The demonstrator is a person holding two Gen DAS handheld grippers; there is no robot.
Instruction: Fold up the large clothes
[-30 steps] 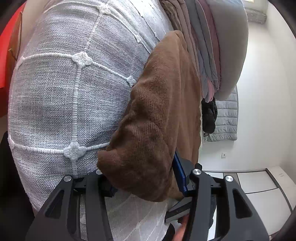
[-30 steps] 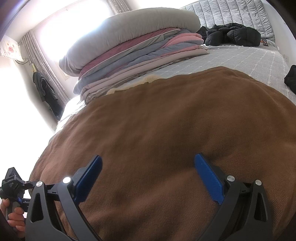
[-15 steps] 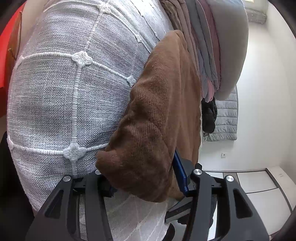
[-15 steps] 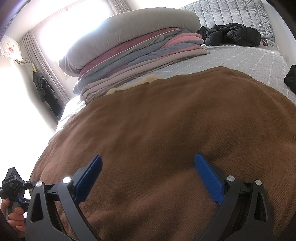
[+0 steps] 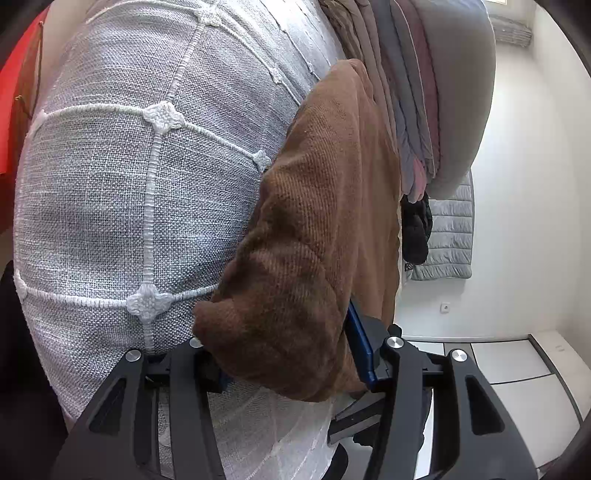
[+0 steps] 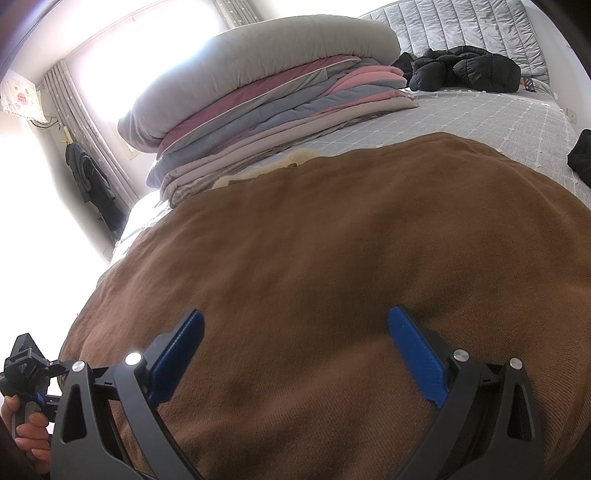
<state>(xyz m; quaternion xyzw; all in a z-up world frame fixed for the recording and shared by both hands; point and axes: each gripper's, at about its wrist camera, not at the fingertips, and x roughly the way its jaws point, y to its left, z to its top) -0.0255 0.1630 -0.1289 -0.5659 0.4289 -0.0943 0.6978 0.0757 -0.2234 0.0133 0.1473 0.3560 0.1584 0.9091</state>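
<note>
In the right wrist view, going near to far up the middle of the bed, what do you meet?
Right gripper with open jaws → brown garment → grey grid-stitched bedspread → stack of folded quilts → black puffer jacket → grey quilted headboard.

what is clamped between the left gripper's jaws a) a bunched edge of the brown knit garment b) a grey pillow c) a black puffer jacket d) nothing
a: in the left wrist view the left gripper is closed on a bunched edge of the brown knit garment, over the grey bedspread.
</note>
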